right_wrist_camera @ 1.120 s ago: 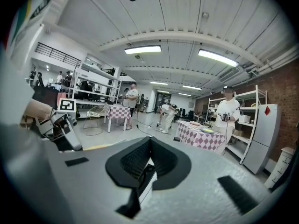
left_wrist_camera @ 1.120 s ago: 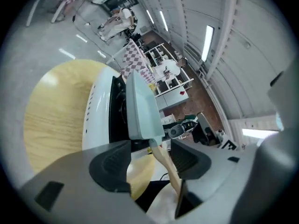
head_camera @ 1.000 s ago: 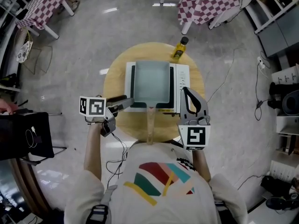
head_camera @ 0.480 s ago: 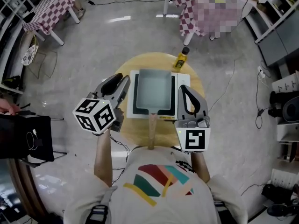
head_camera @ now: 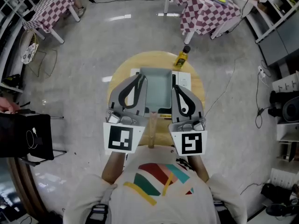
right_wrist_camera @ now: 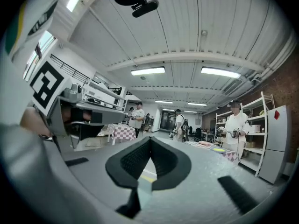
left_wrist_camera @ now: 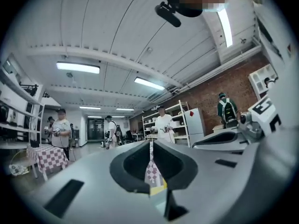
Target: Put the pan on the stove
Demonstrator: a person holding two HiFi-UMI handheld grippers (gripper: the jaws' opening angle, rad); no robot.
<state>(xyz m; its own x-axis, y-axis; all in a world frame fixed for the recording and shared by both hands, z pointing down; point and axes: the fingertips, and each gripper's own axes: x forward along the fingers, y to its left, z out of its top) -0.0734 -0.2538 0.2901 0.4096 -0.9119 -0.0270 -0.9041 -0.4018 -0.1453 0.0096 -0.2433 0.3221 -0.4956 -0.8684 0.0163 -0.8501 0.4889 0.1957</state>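
Holding, left: my left hand-held gripper point(left_wrist_camera: 150, 147) is clenched on nothing; its jaws have just been closing, and only a thin slit shows between the dark pads.
Holding, right: my right hand-held gripper point(right_wrist_camera: 149, 143) is clenched too, its pad tips are together, and nothing is between them.
Pose: both point away from me and lie side by side, with the left marker cube point(head_camera: 120, 138) and the right marker cube point(head_camera: 189, 143) nearest my chest.
Pan: the grey rectangular pan point(head_camera: 158, 88) sits on the stove, seen between the two hand-held grippers. Its wooden handle point(head_camera: 152, 130) runs back toward me between the cubes. Neither gripper is on it.
Stove: the white single-burner stove point(head_camera: 185, 81) lies flat in the middle of the worktop. From the head view, each gripper covers one side of it.
Worktop: it is a round wooden worktop point(head_camera: 149, 59), and a yellow bottle point(head_camera: 181, 57) with a dark cap stands at its far edge, just beyond the stove.
Room: a checked-cloth table point(head_camera: 205, 8) stands beyond the worktop on a grey floor. Through the left gripper view I see a person in a white top point(left_wrist_camera: 164, 124) by metal shelving.
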